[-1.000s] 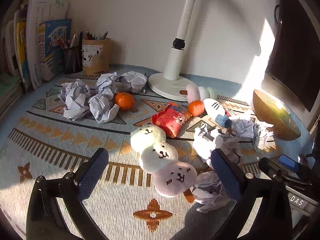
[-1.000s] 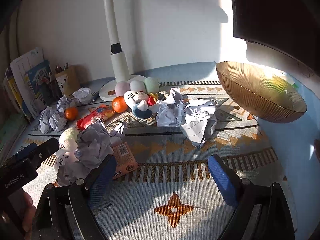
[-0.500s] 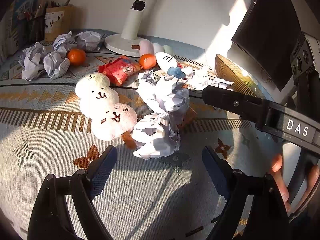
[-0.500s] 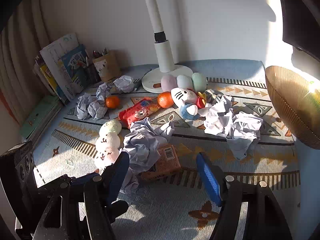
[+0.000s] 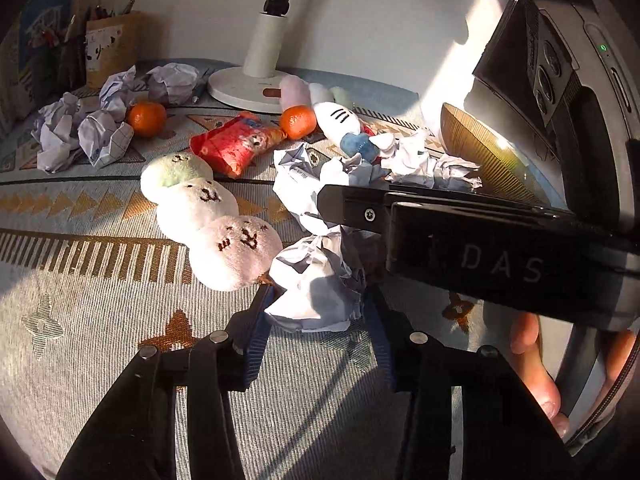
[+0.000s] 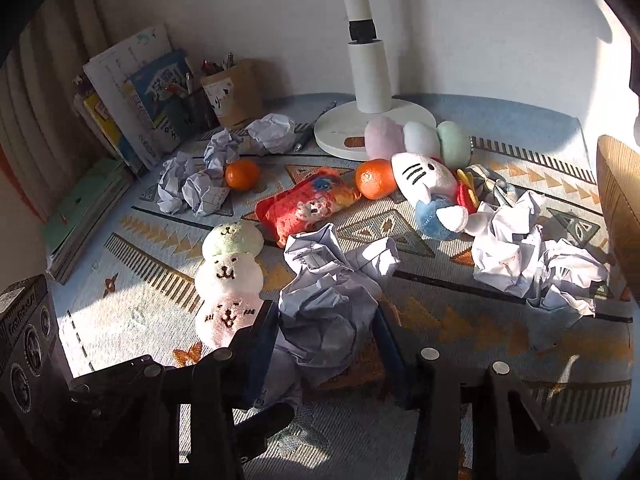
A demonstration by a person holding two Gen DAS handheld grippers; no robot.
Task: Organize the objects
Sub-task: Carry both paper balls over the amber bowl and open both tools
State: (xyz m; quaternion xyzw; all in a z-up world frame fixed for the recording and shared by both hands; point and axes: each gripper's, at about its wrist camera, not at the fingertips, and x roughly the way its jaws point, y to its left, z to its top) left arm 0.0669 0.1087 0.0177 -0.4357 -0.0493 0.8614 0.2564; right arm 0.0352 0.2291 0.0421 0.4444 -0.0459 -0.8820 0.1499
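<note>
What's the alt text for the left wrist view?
The left tool is closing around a crumpled paper ball on a patterned cloth. Beside it lies a three-ball plush toy; the right tool's body crosses the right side.

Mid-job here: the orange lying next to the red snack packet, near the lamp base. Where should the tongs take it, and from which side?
Grip the orange across its widest middle, coming down from above. It is round, so a grip off the middle would probably slip. The red snack packet touches one side and the white cat plush crowds the other, so set the pads front and back, where the mat looks bare.
</note>
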